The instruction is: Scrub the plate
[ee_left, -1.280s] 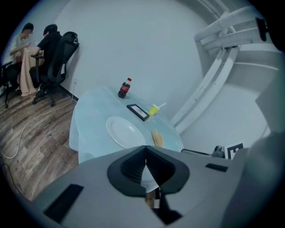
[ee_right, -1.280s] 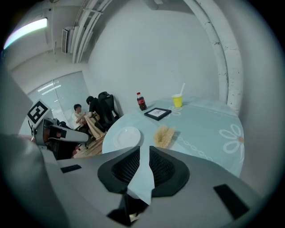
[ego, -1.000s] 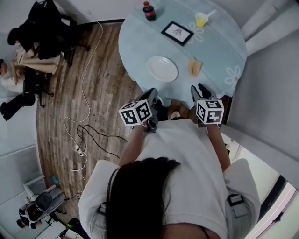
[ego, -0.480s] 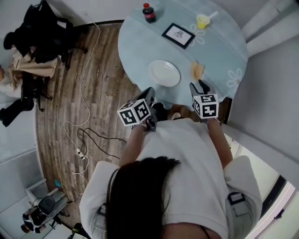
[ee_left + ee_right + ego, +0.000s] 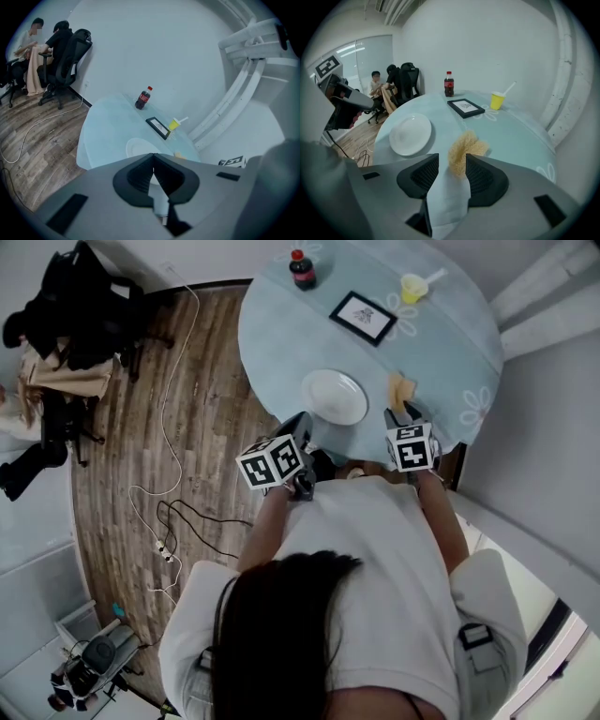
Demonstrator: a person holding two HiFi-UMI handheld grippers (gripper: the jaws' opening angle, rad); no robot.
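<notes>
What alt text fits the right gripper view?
The right claw, jaws just opened wider, frames a tan scrubber on the pale-blue table, not gripping it. A white plate lies to its left; a cola bottle, framed picture and yellow cup stand behind.

The near strip of the round table [image 5: 281, 343] is sitting bare, so there's open room coming in over the edge. The plate [image 5: 334, 397] is taking up the near middle and the tan sponge [image 5: 401, 388] is lying just right of it, with a clear lane of cloth running between them. The right gripper [image 5: 403, 413] is hovering just near of the sponge. Its jaws have just been opening, with nothing pressing on the pads and the sponge lying straight ahead of the gap. The picture frame [image 5: 363, 317], cola bottle [image 5: 302, 268] and yellow cup [image 5: 412, 287] are crowding the far side. The wall [image 5: 534, 418] is hugging the table's right edge, and the left is opening out over the wood floor [image 5: 122, 474].
</notes>
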